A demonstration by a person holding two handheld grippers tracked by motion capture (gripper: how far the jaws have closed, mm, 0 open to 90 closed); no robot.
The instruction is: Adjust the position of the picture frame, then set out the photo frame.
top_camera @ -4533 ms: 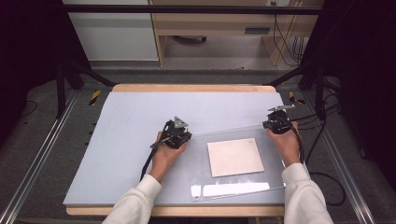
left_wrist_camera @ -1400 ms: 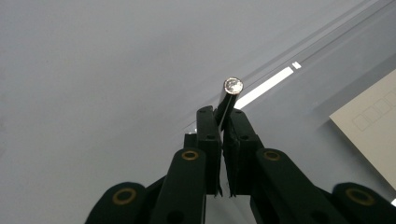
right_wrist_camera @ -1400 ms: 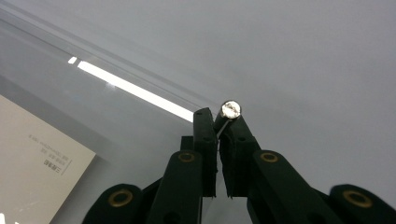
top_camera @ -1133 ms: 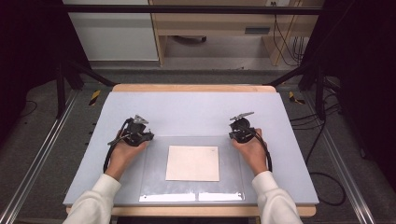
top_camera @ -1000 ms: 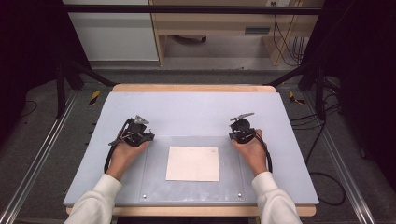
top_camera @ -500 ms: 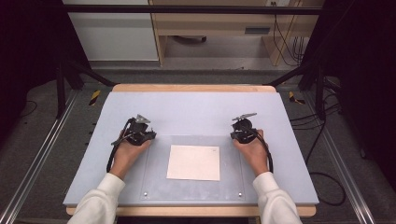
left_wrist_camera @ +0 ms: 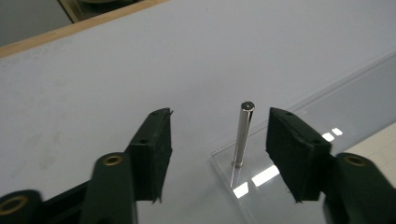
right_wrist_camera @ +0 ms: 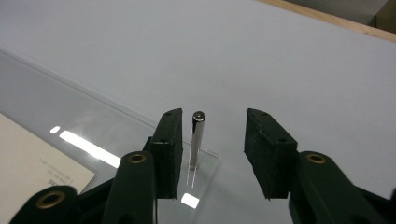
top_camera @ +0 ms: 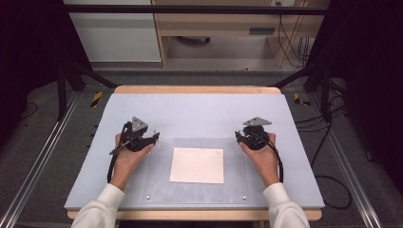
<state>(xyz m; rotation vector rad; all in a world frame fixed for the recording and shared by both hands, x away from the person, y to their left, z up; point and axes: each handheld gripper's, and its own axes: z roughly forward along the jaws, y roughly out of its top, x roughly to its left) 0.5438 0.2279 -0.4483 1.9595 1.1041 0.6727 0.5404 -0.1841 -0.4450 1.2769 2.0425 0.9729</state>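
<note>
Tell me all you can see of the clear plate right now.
The clear plate is a flat, see-through rectangle, plastic by its look, lying on the grey table. A slim metal pin stands upright at each far corner, each between open jaws, untouched. Small fittings mark the near corners. A pale sheet lies at its middle.

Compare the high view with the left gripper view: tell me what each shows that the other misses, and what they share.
High view alone: the whole clear panel with the white sheet, both hands, the right gripper.
Left gripper view alone: an upright metal pin at the panel's corner, between open fingers, untouched.
Shared: the grey table, the left gripper, the panel.
</note>
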